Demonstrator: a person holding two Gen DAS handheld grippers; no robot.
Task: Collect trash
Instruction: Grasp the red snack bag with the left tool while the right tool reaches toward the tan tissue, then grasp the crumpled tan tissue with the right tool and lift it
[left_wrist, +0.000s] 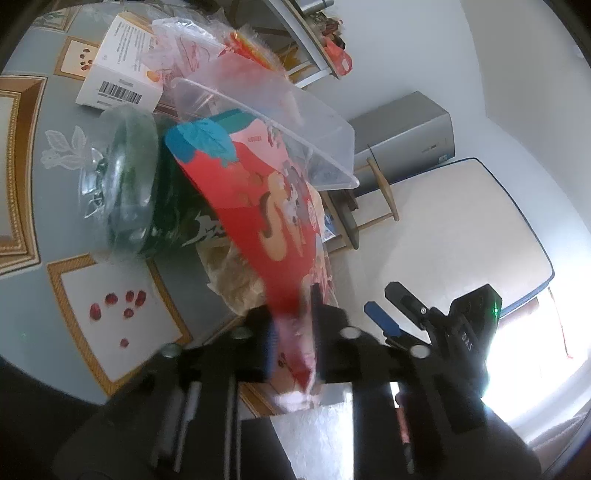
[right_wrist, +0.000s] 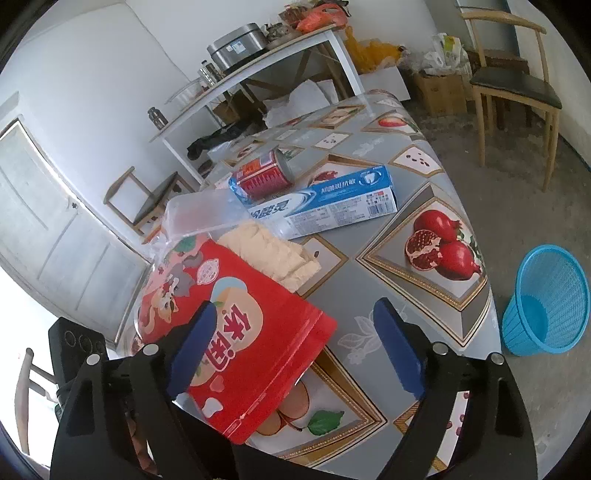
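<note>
Tongs on the left (left_wrist: 291, 332) were clenched on the near edge of the red snack bag (right_wrist: 236, 332), which lay at the near left of the bench (right_wrist: 369, 273). Right tongs (right_wrist: 295, 347) stood released, wide apart, one pad over the bag and the other over bare cloth. Beyond the bag lay a crumpled tissue (right_wrist: 273, 254), a clear plastic lid (right_wrist: 199, 214), a toothpaste box (right_wrist: 332, 203) and a red can (right_wrist: 262, 173). Blue wastebasket (right_wrist: 546, 299) stood on the floor to the right.
</note>
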